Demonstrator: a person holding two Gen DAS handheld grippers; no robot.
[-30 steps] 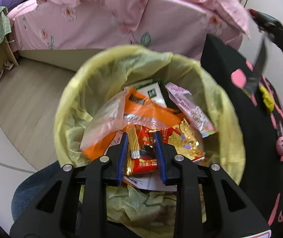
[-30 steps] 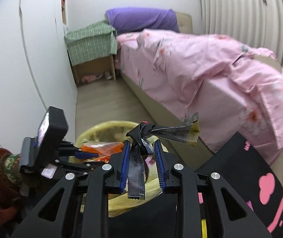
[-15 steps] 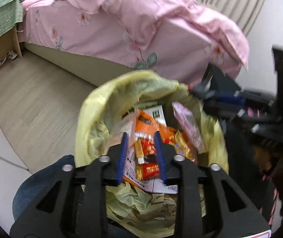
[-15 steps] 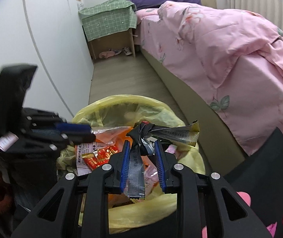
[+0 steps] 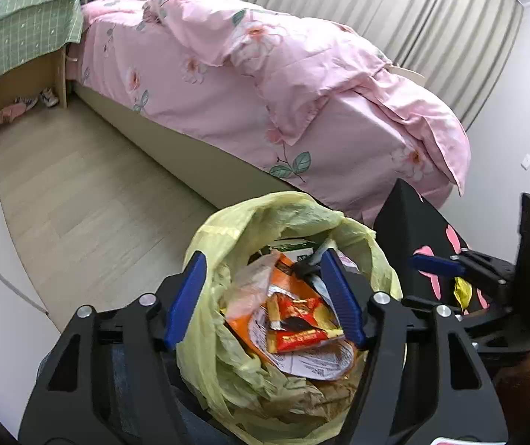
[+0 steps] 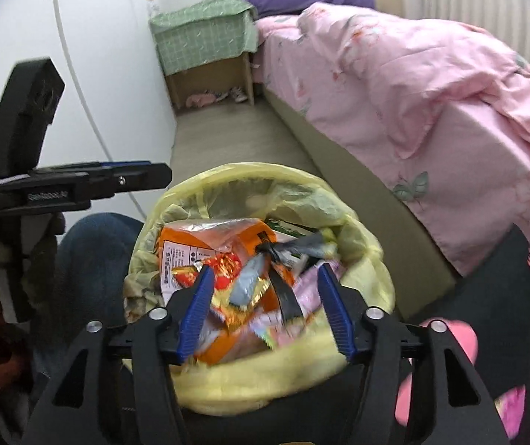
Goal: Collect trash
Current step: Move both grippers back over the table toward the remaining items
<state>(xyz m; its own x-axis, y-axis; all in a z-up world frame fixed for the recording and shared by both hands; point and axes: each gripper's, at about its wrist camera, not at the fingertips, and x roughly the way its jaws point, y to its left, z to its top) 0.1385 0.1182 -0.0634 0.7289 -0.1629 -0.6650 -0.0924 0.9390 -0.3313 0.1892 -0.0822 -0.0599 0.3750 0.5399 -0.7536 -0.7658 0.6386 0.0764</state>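
A bin lined with a yellow bag holds several snack wrappers. My left gripper is open above the bin, over a red wrapper and an orange packet. My right gripper is open above the same bin. A black and grey wrapper lies loose on the pile between its fingers; it also shows in the left wrist view. Each gripper appears in the other's view, the right and the left.
A bed with a pink floral duvet runs along the far side. A black table with pink shapes stands right of the bin. A green-covered nightstand and wood floor lie to the left. My knee in jeans is beside the bin.
Both grippers opened. The left let go of the red wrapper and the right let go of the black wrapper, which now lie in the bin. The left gripper rose away.
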